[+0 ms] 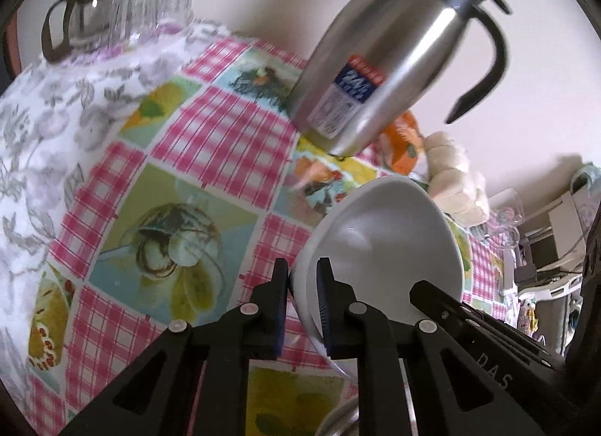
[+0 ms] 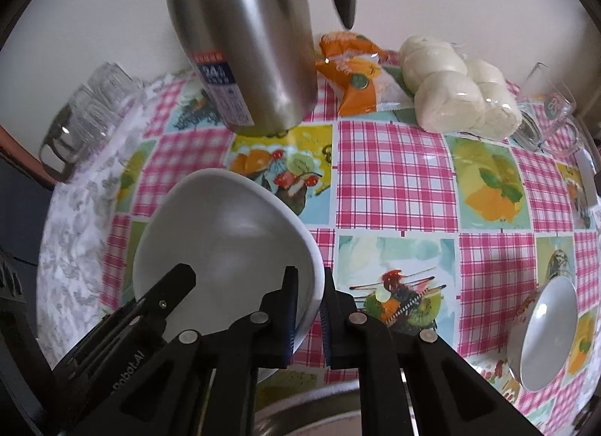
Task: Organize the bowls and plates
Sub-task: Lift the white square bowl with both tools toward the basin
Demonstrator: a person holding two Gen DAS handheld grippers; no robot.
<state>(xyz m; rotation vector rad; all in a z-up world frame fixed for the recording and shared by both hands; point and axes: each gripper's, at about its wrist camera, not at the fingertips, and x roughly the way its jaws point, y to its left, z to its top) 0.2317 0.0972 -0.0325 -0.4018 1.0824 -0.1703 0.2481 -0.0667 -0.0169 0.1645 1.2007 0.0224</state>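
- Two grippers clamp one white bowl point(image 2: 225, 248), lower centre of both views, tilted above the checked tablecloth point(image 2: 394, 173).
- Left gripper point(image 1: 303, 308) — jaws nearly closed, pinching the bowl's rim.
- Right gripper point(image 2: 310, 312) — the same, on the opposite rim.
- Steel flask point(image 2: 240, 41) stands behind, top of frame.
- Second white bowl point(image 2: 548, 330) lies lower right in the right view.

Left claw point(image 1: 303, 295): two matte black fingers, blue ribbed pads on the inner faces, silver round rivets at the linkage joints, triangular cut-outs in the arms.

Right claw point(image 2: 311, 302): same black build, blue ribbed pads, silver rivets. Its body, seen beside the left claw, bears pale lettering "DAS"; the left's reads "obot.AI".
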